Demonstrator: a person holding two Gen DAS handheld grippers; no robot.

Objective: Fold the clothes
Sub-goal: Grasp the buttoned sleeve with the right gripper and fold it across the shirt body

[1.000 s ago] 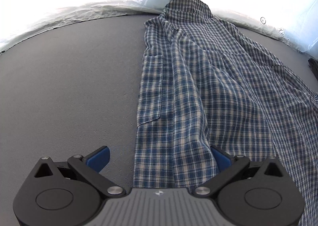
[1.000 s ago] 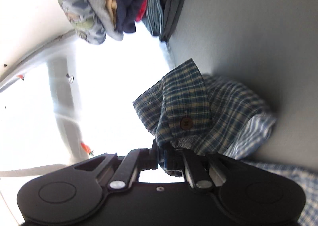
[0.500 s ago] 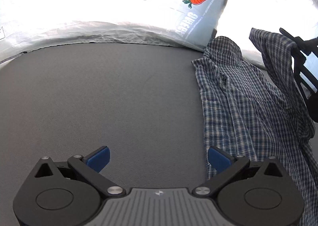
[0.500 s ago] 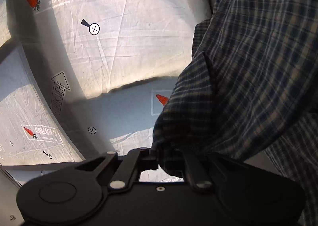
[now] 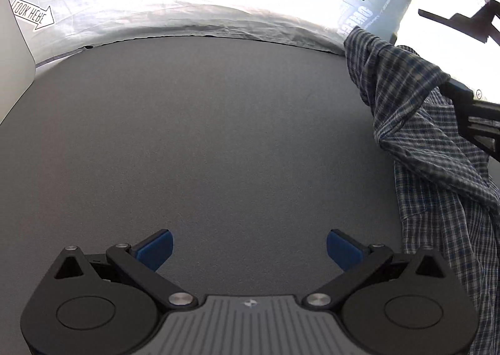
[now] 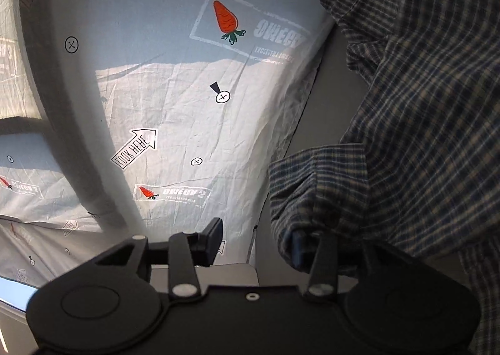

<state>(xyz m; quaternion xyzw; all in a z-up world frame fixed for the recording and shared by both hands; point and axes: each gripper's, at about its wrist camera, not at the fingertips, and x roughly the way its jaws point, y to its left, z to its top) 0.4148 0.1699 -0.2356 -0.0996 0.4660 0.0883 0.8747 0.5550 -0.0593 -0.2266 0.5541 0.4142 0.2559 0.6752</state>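
A blue and cream plaid shirt (image 5: 437, 167) lies along the right side of the grey table (image 5: 203, 136), one part lifted and draped over a finger of my right gripper (image 5: 437, 50). In the right wrist view the same shirt (image 6: 422, 136) fills the right side. My right gripper (image 6: 256, 244) is open, and cloth still hangs over its right finger (image 6: 300, 250), while the left finger is bare. My left gripper (image 5: 248, 248) hovers open over bare table to the left of the shirt, with nothing between its blue pads (image 5: 156, 247).
A pale printed sheet (image 6: 175, 111) with carrot logos and "look here" arrows covers the surface beyond the table's far edge (image 5: 218, 38). A white wall or panel (image 5: 12, 52) stands at the far left.
My left gripper moved left off the shirt onto bare table. My right gripper lifted a part of the shirt, then opened its fingers; cloth now only drapes over one finger.
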